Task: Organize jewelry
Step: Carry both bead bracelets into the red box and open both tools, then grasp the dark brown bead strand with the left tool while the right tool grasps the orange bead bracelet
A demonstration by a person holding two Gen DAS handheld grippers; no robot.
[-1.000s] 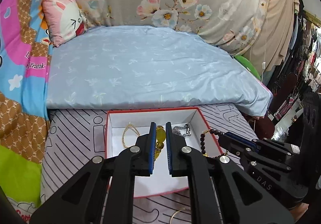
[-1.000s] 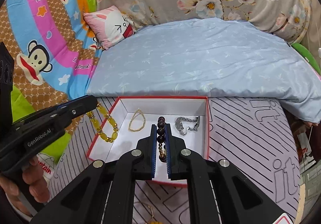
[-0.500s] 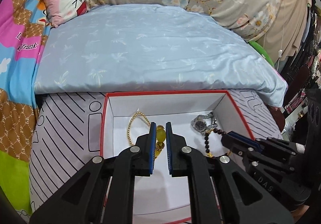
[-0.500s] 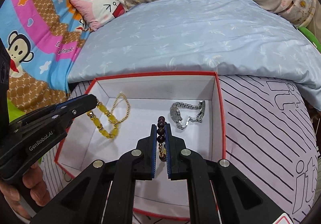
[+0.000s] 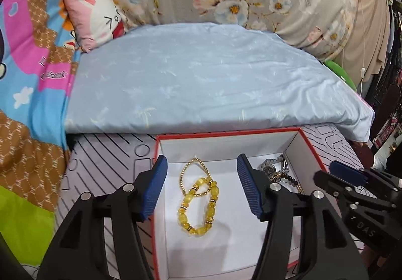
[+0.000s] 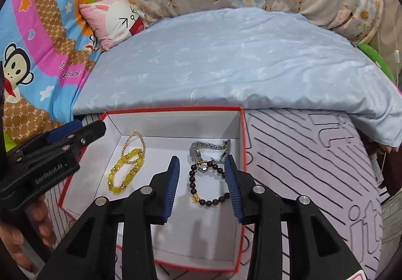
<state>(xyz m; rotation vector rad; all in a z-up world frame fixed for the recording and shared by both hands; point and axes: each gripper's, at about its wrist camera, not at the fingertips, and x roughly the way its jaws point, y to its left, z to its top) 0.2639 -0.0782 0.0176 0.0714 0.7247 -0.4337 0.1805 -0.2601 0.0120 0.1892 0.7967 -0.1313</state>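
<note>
your box (image 6: 241, 134) also holds a watch (image 6: 201, 150). both grippers (image 5: 201, 188) (image 6: 202, 184) are opening, released; yellow bracelet (image 5: 198, 204) and dark bracelet (image 6: 208, 185) lie between their jaws.

The red-rimmed box (image 6: 243, 129) stands open-topped; access from above is unobstructed. Its floor is bare at the near end and down the middle strip. The yellow bead bracelet (image 6: 125, 172) and gold chain (image 6: 137, 140) occupy the left side, the dark bead bracelet (image 6: 208, 184) and watch (image 6: 208, 148) the right. The blue pillow (image 6: 238, 59) blocks the far wall.
</note>
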